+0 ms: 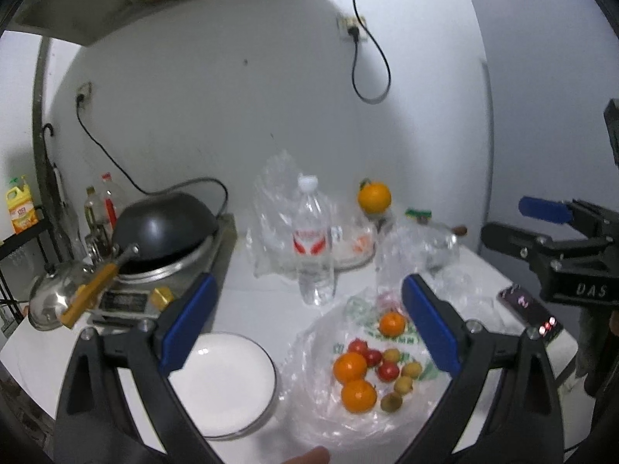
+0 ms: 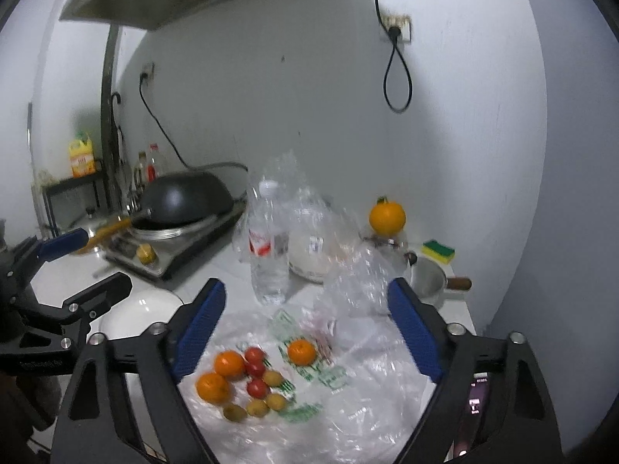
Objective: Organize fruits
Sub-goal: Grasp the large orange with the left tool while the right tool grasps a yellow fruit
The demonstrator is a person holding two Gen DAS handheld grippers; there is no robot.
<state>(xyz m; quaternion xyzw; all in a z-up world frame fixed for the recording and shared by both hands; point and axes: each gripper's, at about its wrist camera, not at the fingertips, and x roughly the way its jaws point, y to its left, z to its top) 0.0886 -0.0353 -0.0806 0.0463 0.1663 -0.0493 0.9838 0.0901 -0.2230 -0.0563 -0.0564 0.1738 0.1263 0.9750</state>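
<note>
Blue pads of our left tool (image 1: 305, 332) frame the near view, spread wide with nothing between them; our right tool (image 2: 305, 328) is likewise spread and empty. Both hang above the counter (image 1: 271, 294) over an opened plastic bag (image 1: 321, 406). On the bag lie the fruits: three oranges (image 1: 350, 366), small red fruits (image 1: 388, 370) and yellowish-green ones (image 1: 403, 386), loosely clustered and touching in places. Just left of the bag sits an empty white plate (image 1: 228, 382).

We judge the sorting has not begun, and the plate looks the likely destination. To do it well, we should take an outlying orange first, bring the pads down either side of it, and close gently so that it neither rolls nor drags the film up with it. The small fruits need a lighter pinch.

A water bottle (image 1: 313, 239) stands behind the bag, with crumpled clear plastic (image 1: 418, 255) beside it, both easily knocked or snagged. Another orange (image 1: 374, 196) sits farther back; a wok (image 1: 166, 228) occupies the left, and a phone (image 1: 532, 315) lies right.
</note>
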